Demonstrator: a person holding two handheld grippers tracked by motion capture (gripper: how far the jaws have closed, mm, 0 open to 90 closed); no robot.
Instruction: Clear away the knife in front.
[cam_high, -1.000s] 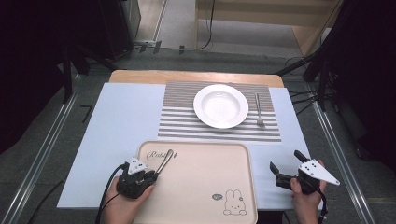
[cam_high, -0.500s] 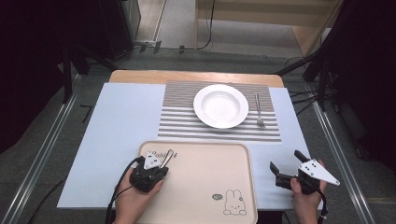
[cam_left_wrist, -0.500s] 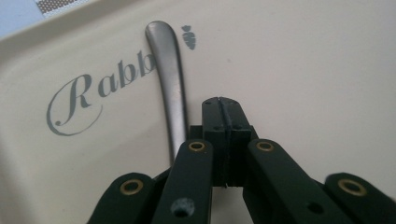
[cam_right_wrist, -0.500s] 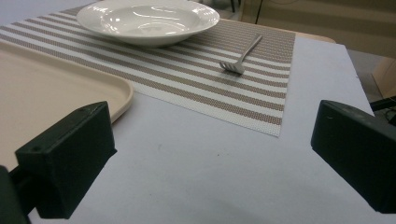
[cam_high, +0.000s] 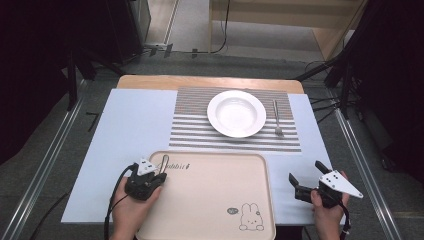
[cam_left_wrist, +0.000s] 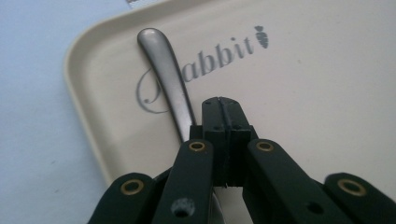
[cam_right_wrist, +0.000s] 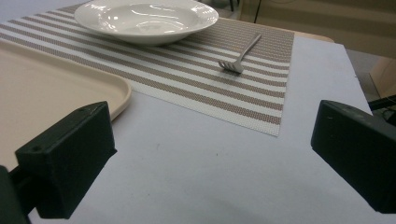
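A metal utensil (cam_left_wrist: 164, 70) lies on the beige rabbit tray (cam_high: 215, 200) near its far left corner, handle end pointing away. My left gripper (cam_high: 159, 176) has its jaws pressed together low over the tray, and the handle runs in under them (cam_left_wrist: 223, 109); the contact spot is hidden. The utensil's handle (cam_high: 163, 161) sticks out past the left gripper's tip. My right gripper (cam_high: 306, 172) rests open over the blue mat, right of the tray, with nothing between its fingers (cam_right_wrist: 210, 154). A white plate (cam_high: 236, 113) and a fork (cam_high: 276, 118) sit on the striped placemat (cam_high: 192, 130).
The blue mat (cam_high: 130, 125) covers the table, with bare mat to the left of the placemat. In the right gripper view the tray's corner (cam_right_wrist: 119, 93) lies left of the open jaws, and the plate (cam_right_wrist: 147, 18) and fork (cam_right_wrist: 238, 58) lie ahead. Dark floor and metal rails flank the table.
The left hand moved right onto the tray's corner, then drew back left. The utensil shifted left with it, toward the tray's rim. The right gripper kept still.
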